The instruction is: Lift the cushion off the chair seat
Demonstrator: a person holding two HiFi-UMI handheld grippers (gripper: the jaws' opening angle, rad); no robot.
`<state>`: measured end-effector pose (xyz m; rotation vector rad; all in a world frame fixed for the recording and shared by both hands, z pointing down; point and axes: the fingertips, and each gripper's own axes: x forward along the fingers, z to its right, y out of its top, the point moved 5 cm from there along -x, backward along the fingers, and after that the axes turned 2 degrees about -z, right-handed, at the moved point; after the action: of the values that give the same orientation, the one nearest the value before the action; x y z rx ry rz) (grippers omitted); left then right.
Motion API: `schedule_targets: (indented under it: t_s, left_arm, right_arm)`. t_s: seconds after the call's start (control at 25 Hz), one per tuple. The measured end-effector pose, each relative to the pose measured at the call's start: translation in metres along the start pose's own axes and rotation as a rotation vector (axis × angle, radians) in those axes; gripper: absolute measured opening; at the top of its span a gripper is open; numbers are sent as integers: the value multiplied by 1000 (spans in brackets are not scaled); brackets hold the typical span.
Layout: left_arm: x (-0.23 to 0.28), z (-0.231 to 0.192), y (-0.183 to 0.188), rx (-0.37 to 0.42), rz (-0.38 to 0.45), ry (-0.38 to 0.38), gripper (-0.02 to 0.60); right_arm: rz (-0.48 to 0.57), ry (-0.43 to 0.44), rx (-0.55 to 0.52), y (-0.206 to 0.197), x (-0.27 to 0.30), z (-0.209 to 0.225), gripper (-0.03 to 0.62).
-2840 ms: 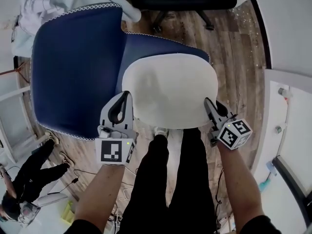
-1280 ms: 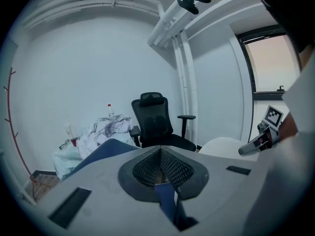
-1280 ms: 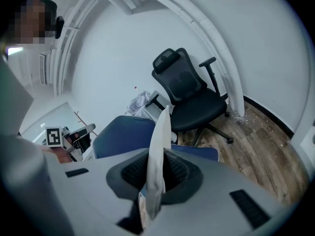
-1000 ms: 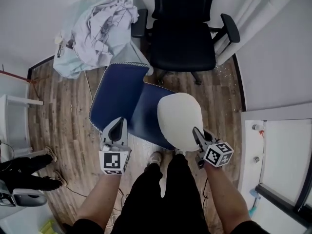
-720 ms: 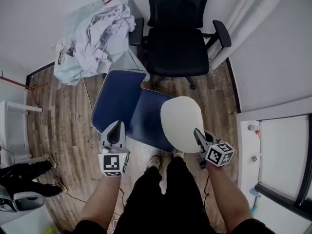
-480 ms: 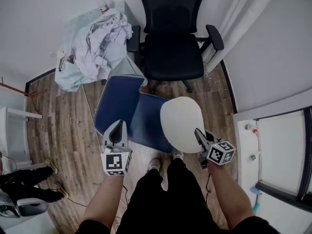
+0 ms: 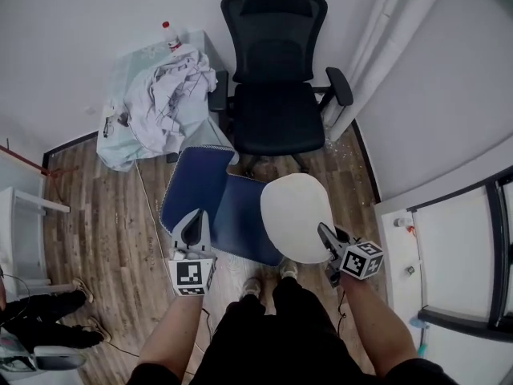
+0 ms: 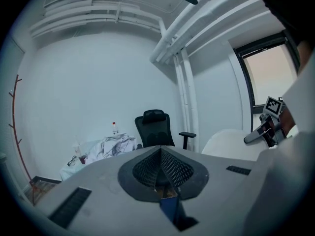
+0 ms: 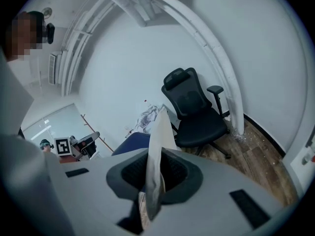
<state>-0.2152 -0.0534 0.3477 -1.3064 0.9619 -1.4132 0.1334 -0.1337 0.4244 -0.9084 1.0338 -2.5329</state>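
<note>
A white rounded cushion (image 7: 295, 215) hangs tilted over a blue padded seat (image 7: 212, 203) with white piping. My right gripper (image 7: 324, 233) is shut on the cushion's near right edge. In the right gripper view the thin white cushion edge (image 9: 158, 132) stands upright between the jaws of the right gripper (image 9: 156, 163). My left gripper (image 7: 192, 221) is shut on the blue seat's front edge. A strip of that blue edge (image 8: 170, 208) shows in the narrow gap of the left gripper (image 8: 160, 150). The seat's underside is hidden.
A black office chair (image 7: 276, 95) stands behind the blue seat. A low table with crumpled clothes (image 7: 164, 91) and a bottle (image 7: 169, 34) is at back left. White curtains (image 7: 373, 54) and a white unit (image 7: 453, 251) are on the right. Someone's legs (image 7: 44, 311) are at lower left.
Both grippers have risen, each still gripping, and the view has pulled higher above the floor. The white cushion, flat on the blue seat earlier, is now tilted and lifted on its right side.
</note>
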Motion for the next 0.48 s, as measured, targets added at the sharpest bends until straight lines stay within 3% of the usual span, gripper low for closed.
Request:
schedule_targets:
  t_s: [0.24, 0.48]
  left_arm:
    - [0, 2, 27, 34, 50, -18, 5]
    - [-3, 9, 35, 41, 50, -53, 5]
  right_arm:
    - [-8, 10, -29, 17, -14, -9, 46]
    - [-2, 22, -39, 35, -24, -21, 46]
